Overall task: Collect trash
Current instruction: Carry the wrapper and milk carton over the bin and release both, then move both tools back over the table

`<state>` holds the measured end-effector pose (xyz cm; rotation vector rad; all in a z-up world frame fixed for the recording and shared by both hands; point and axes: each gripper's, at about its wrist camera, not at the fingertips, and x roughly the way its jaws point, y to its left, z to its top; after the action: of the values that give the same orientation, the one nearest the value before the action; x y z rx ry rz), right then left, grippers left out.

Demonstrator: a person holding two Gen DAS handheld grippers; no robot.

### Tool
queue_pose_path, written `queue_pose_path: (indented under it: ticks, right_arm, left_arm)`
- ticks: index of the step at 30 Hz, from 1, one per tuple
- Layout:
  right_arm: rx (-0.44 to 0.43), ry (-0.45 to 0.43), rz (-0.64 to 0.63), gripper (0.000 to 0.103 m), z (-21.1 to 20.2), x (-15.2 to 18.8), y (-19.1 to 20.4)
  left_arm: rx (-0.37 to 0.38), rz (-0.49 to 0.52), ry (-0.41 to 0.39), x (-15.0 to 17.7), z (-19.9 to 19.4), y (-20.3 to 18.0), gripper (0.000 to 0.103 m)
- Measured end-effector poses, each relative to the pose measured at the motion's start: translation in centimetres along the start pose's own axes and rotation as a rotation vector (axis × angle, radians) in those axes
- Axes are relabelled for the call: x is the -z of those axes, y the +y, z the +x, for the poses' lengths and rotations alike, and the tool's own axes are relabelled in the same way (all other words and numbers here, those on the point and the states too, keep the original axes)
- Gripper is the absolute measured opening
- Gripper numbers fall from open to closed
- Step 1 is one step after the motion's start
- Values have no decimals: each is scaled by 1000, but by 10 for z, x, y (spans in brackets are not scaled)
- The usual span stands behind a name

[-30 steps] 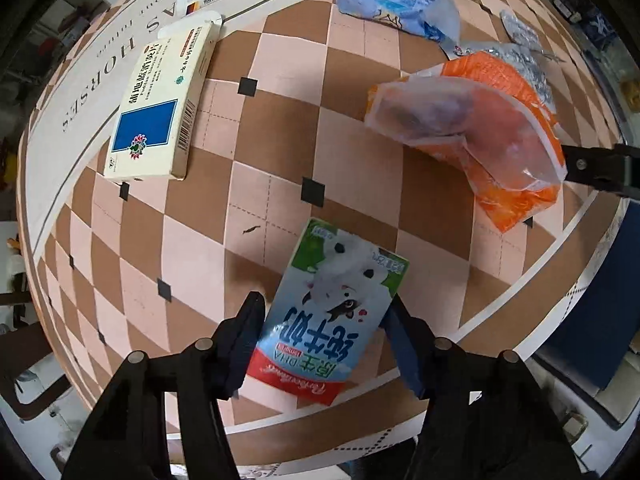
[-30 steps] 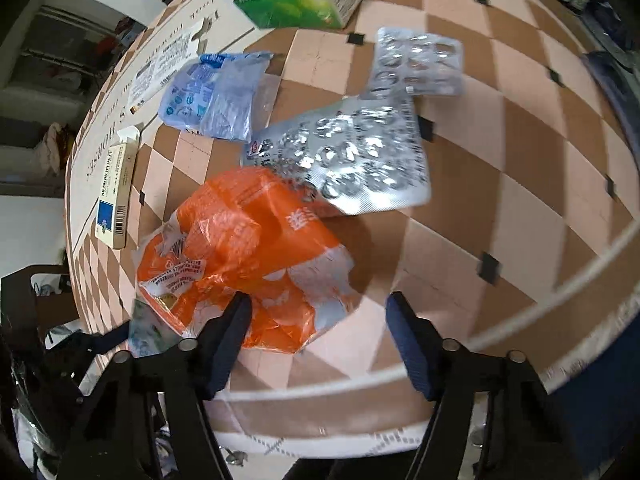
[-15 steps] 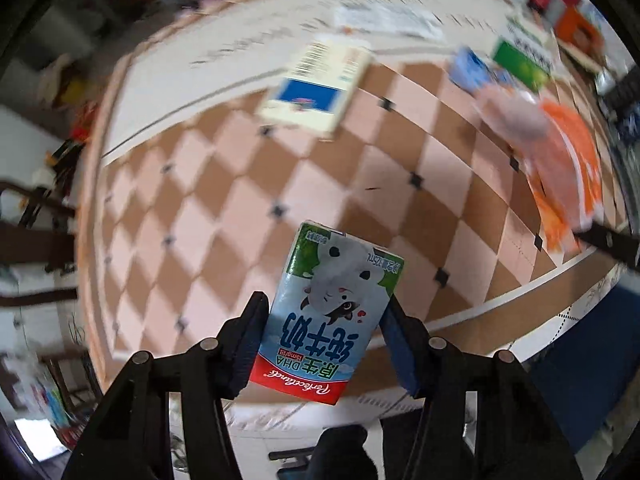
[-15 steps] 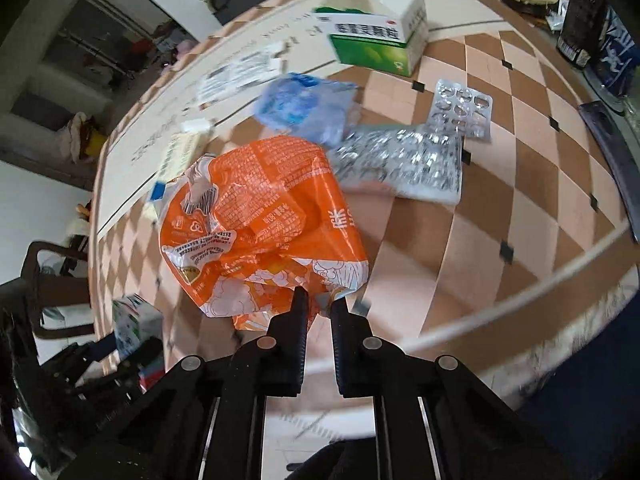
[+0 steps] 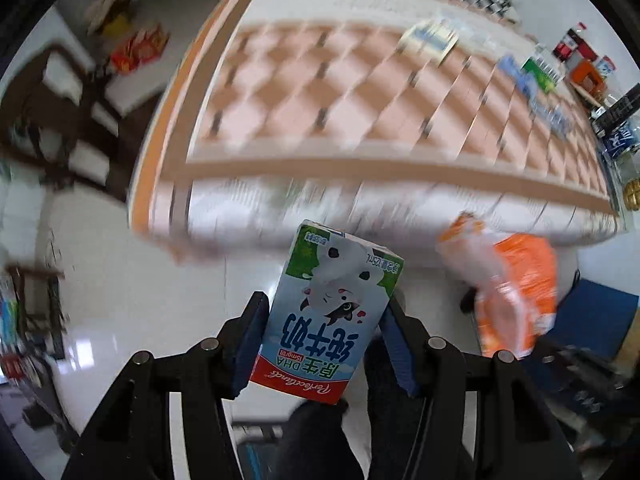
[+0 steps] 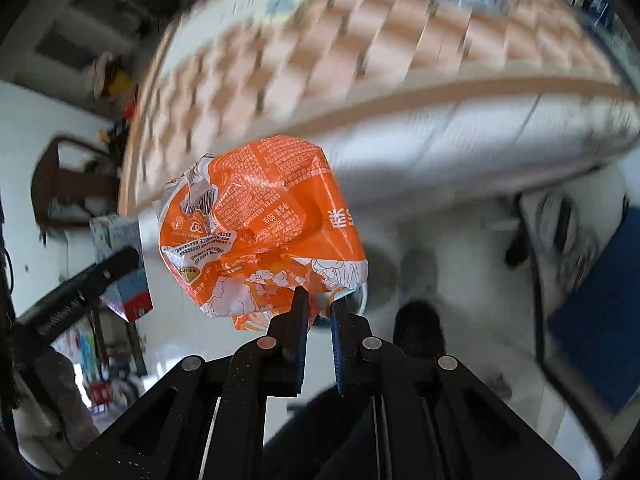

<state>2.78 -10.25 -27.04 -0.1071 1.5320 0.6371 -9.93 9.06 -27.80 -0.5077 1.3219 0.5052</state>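
Note:
My left gripper is shut on a small blue and white milk carton with a cow picture, held in the air off the table's front edge. My right gripper is shut on the edge of a crumpled orange snack bag, which hangs in the air over the floor. The bag also shows in the left wrist view, to the right of the carton. The carton shows in the right wrist view to the left of the bag. Both views are blurred by motion.
The checkered table lies beyond both grippers, with a medicine box, a green box and blister packs at its far side. A dark wooden chair stands left. White floor lies below; a blue surface is at right.
Both grippers have lifted their items off the table and pulled back past its front edge, over the floor. The right gripper closed on the orange bag about one second ago.

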Motion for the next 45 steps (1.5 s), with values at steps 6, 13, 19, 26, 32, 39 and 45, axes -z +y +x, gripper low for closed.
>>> queue_pose_path:
  ticks: [6, 13, 19, 26, 32, 39, 45]
  right_arm:
    - [52, 183, -15, 11, 110, 62, 8]
    - [108, 296, 10, 11, 263, 80, -19]
    - [146, 352, 49, 11, 392, 70, -55]
    - [132, 395, 58, 19, 481, 71, -73]
    - [122, 347, -23, 95, 486, 78, -60]
    - [239, 260, -134, 100, 462, 76, -34]
    - [283, 222, -168, 100, 427, 73, -24]
  left_arm:
    - [61, -127, 208, 52, 100, 52, 53]
    - [114, -227, 361, 65, 266, 78, 53]
    - [142, -227, 429, 69, 376, 82, 55]
    - [106, -219, 425, 85, 414, 102, 95]
    - [2, -200, 339, 101, 397, 113, 96]
    - [-110, -144, 261, 111, 365, 111, 95]
    - [-122, -139, 229, 108, 331, 108, 95]
